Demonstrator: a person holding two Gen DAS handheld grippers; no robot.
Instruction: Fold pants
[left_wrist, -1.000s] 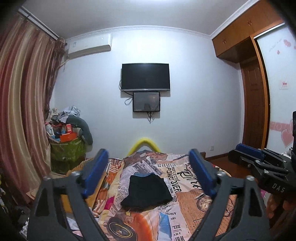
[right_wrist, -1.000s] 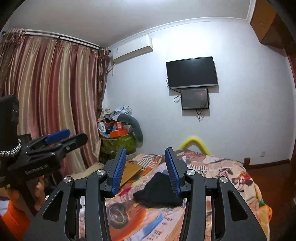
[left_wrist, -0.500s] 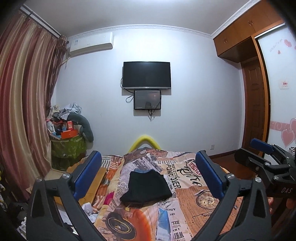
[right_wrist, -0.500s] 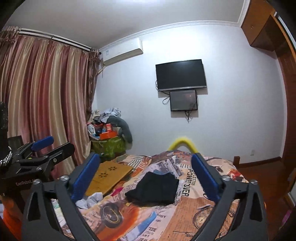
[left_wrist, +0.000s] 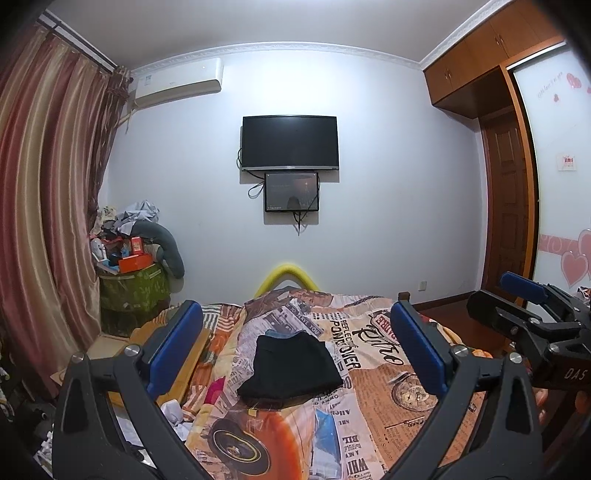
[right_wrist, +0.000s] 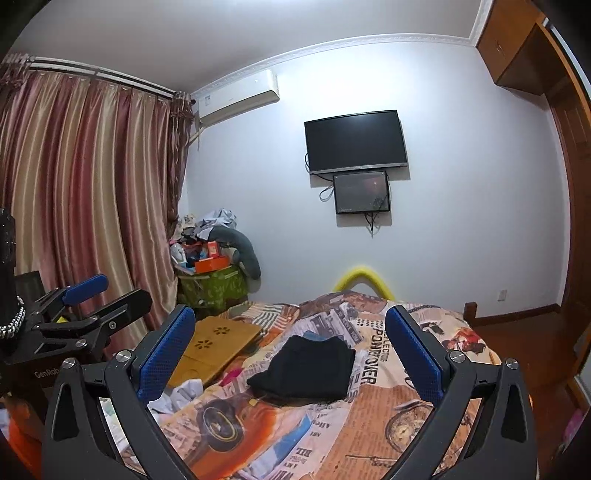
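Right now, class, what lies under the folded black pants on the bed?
The pants rest on the printed bedspread. A bit of blue cloth peeks out from under their far edge. What the blue piece is, and anything else beneath, is covered.

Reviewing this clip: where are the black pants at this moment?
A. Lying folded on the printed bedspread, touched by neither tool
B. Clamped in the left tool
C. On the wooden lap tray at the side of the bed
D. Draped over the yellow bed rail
A. The black pants lie as a compact folded stack on the printed bedspread, while the left tool and right tool both stand open, nothing between their fingers.
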